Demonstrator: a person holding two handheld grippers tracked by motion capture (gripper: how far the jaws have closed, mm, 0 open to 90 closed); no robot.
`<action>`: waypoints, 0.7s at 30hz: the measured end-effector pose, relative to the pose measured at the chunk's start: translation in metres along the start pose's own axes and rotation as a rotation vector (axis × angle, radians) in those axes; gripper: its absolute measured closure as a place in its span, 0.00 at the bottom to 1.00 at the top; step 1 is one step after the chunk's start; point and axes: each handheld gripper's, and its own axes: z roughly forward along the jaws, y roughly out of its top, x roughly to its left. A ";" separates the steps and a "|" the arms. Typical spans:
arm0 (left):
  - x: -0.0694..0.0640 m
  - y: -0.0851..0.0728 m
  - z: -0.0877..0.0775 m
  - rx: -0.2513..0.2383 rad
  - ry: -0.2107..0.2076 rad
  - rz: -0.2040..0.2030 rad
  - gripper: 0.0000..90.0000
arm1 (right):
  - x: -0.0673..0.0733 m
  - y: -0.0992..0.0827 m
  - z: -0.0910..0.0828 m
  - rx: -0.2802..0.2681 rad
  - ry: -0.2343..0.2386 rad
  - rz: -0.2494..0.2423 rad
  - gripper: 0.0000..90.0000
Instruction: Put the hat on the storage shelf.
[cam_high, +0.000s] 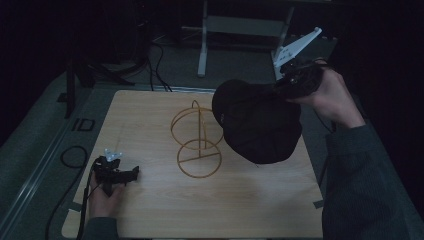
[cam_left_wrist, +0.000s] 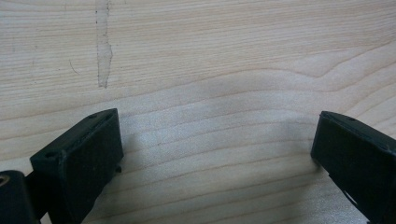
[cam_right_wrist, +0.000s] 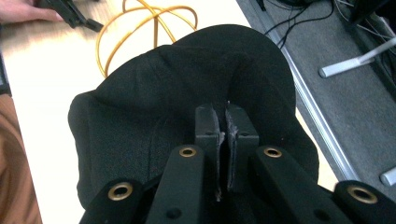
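A: Right gripper, upper right of high view: jaws pressed together on fabric of black cap; held by right hand, grey three-cornered plate above.

B: Position of cap?

A: Lifted clear of wooden counter, centre right of frame, hanging below and left of right gripper, partly overlapping yellow wire stand in the picture. Contact between cap and stand: cannot tell.

B: Same grip in right gripper view?

A: Confirmed. Jaws nearly meeting at centre of frame, thin fold of cap pinched between them; cap spreading toward upper half of frame, wire stand beyond at upper left, grey floor with cables at upper right.

B: Left gripper?

A: Lower left of high view, left gripper resting low over counter, well apart from cap and stand, gripped by left hand; cable trailing off counter edge at left. Jaws spread wide, nothing between them. In left gripper view, one jaw at lower left, the other at right edge, bare wood grain of counter between, a pale scuff mark at upper left.

B: Stand itself?

A: Upright at counter centre: round base ring, crossed hoops above.
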 end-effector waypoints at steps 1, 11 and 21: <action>0.000 0.000 0.000 0.000 0.000 0.000 0.02 | 0.000 0.001 0.000 -0.003 0.002 -0.001 0.95; 0.000 0.000 0.000 0.000 0.000 0.000 0.02 | 0.002 0.008 0.006 -0.048 0.027 -0.013 0.95; 0.000 0.000 0.000 0.000 0.000 0.001 0.02 | 0.005 0.017 0.010 -0.096 0.037 -0.022 0.95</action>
